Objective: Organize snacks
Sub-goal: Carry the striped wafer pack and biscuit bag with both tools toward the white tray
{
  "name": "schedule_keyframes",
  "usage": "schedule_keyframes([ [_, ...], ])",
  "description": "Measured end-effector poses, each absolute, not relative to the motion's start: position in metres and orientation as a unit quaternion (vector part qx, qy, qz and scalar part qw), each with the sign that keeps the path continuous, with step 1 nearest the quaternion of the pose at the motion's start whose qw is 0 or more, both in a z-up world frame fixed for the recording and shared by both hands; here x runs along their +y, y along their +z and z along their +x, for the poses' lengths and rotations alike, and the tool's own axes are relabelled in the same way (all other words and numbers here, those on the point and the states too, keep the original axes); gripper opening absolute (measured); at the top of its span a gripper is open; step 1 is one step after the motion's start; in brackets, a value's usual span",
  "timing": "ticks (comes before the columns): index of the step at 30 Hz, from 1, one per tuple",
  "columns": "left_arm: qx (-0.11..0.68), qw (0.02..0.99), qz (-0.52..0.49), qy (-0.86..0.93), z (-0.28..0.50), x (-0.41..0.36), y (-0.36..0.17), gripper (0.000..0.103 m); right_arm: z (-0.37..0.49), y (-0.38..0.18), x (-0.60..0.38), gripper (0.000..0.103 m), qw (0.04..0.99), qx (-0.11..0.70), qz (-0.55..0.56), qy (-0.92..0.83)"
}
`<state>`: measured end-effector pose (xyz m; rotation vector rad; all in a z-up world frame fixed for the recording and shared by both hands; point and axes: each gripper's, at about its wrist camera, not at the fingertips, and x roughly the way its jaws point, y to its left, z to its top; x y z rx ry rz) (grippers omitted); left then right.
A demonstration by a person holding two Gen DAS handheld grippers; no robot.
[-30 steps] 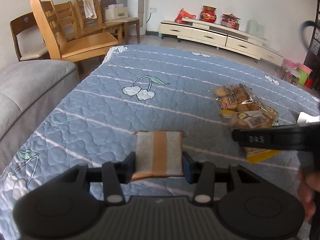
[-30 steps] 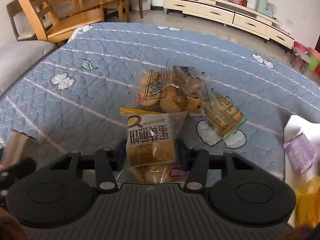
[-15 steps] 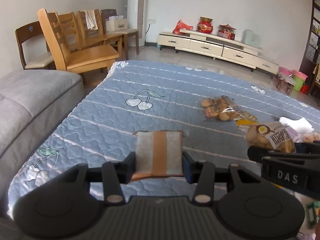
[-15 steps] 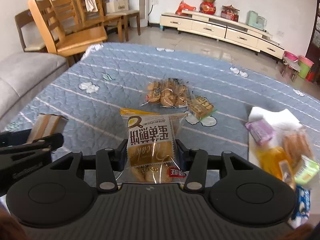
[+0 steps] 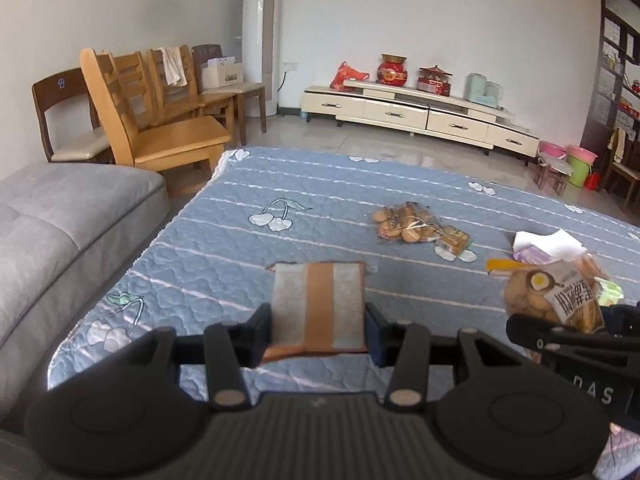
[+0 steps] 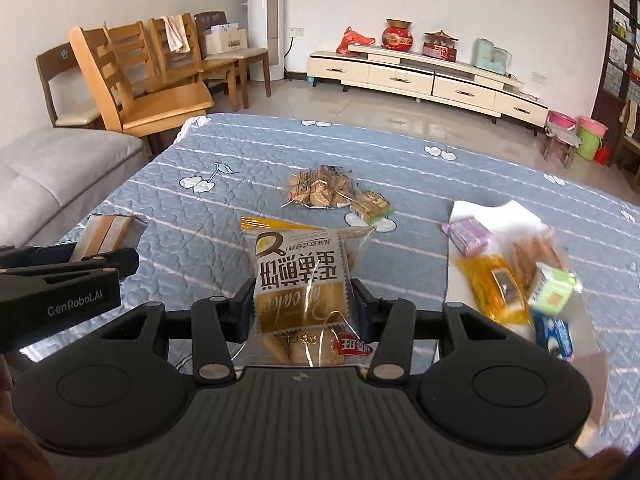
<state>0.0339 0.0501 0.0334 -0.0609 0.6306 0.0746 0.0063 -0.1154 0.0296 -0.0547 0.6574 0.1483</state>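
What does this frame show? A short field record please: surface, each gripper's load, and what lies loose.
surface: blue quilted cloth
left gripper: shut on a flat cardboard piece
right gripper: shut on a gold biscuit packet
loose, middle: clear bag of biscuits, small green-edged packet
loose, right: mixed snacks on a white sheet

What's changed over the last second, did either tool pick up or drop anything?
Nothing was picked up or dropped. Both tools rose and drew back from the quilt. Unchanged: the left tool still grips the taped cardboard piece, and the right tool the egg pancake packet. The clear cookie bag stayed put.
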Motion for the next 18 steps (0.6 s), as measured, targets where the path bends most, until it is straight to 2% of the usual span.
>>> schedule_keyframes([
  [18,0.302,0.953,-0.006,-0.008,-0.001,0.016,0.039,0.047,-0.047,0.034,-0.153,0.059,0.95,0.309,-0.023,0.048],
])
